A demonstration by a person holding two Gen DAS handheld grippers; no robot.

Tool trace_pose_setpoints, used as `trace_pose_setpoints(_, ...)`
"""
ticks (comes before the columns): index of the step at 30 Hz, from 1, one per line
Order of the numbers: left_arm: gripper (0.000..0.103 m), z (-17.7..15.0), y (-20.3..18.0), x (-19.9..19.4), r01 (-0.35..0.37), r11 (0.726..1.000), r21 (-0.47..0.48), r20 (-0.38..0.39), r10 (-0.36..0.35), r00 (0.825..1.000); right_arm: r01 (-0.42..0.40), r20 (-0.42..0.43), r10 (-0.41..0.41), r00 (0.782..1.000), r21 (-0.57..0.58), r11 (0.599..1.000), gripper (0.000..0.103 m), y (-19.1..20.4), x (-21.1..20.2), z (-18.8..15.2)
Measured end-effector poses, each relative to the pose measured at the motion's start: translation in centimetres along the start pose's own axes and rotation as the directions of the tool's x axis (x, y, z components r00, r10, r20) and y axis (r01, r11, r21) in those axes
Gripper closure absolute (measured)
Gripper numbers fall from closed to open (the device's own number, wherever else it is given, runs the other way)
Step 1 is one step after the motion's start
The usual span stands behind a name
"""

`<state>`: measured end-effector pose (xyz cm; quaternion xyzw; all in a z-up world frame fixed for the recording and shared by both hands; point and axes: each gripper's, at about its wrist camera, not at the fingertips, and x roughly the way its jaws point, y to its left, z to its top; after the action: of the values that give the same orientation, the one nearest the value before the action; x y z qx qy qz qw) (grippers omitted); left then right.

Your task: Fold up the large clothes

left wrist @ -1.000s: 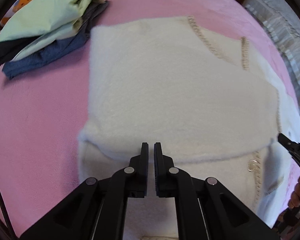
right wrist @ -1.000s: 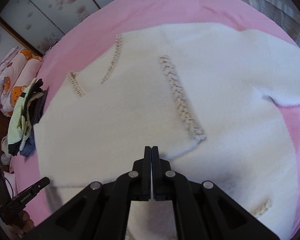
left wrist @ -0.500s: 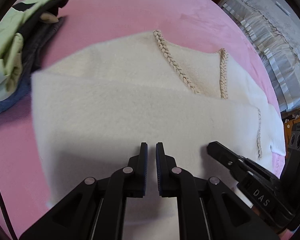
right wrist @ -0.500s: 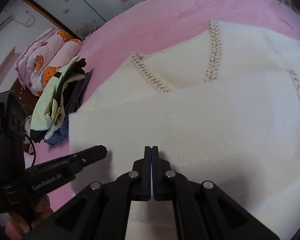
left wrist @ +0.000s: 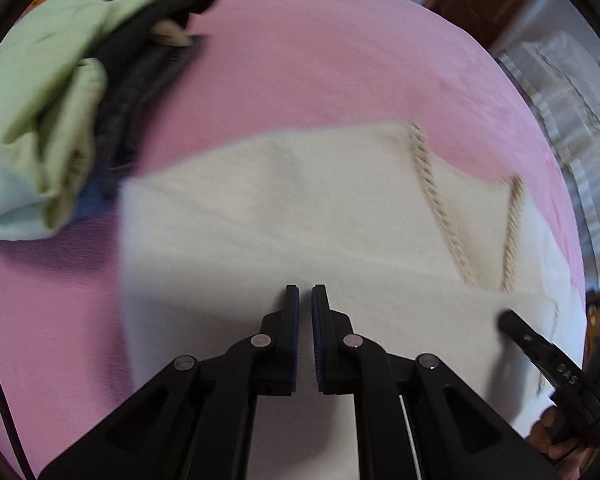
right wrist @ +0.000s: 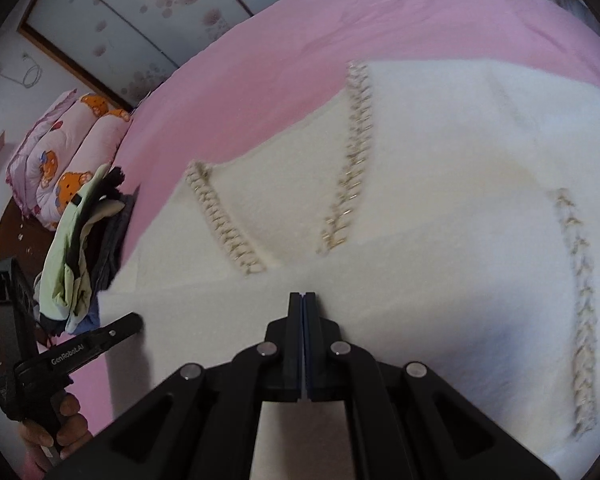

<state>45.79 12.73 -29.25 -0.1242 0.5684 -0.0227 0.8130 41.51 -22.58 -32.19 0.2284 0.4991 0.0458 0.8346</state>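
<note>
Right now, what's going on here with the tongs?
A person with handheld tongs in each hand is folding a cream fleece garment with braided trim on a pink bedspread. The right tongs are shut on a fold of it; the left tongs show a narrow gap, and whether they pinch cloth is unclear. A pile of folded clothes lies beside it.

Pink bedspread (left wrist: 320,72) covers the bed. Far left, a pile of folded clothes (left wrist: 52,120), pale green over dark and blue pieces. Rolled pink quilt with orange bears (right wrist: 60,160) far left. Floral sliding panels (right wrist: 140,12) behind. Wooden door (left wrist: 480,4) far right.
</note>
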Motion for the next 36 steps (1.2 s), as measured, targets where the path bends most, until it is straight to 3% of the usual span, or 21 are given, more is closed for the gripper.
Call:
trace_pose_setpoints(4,0.097,0.9,3.2,0.2,-0.001,0.995,-0.095,0.019,0.003,1.0,0.069,0.026,-0.07,0.997,0.05,0.996,0.103,-3.3,-1.1,0.8)
trace_pose_setpoints(7,0.097,1.4,3.6,-0.1,-0.059,0.998,-0.034,0.062,0.061,0.996,0.076,0.036,-0.079,0.996,0.078,0.994,0.103,-5.5,-2.1,1.2)
trace_pose_setpoints(9,0.097,1.8,3.4,0.0,-0.094,0.996,-0.002,0.079,0.094,0.992,0.127,0.047,-0.129,0.991,0.046,0.991,0.103,-6.1,-2.6,1.6)
trace_pose_setpoints(14,0.097,2.9,3.8,1.2,-0.144,0.99,0.006,0.107,0.143,0.984,0.197,0.067,-0.197,0.978,0.01,0.98,0.103,-6.9,-3.1,2.2)
trace_pose_setpoints(25,0.097,4.1,3.8,3.2,-0.129,0.991,0.026,0.12,0.125,0.985,0.219,0.066,-0.222,0.973,0.06,0.974,0.103,-8.1,-1.9,2.3)
trace_pose_setpoints(32,0.097,3.5,1.5,0.6,-0.095,0.991,0.091,0.155,0.08,0.985,0.224,0.057,-0.228,0.972,0.07,0.972,0.103,-6.3,-4.2,2.2)
trace_pose_setpoints(36,0.088,1.3,-0.5,-1.4,-0.079,0.988,0.133,0.128,0.062,0.99,0.212,0.065,-0.22,0.973,0.114,0.971,0.103,-4.9,-7.3,0.3)
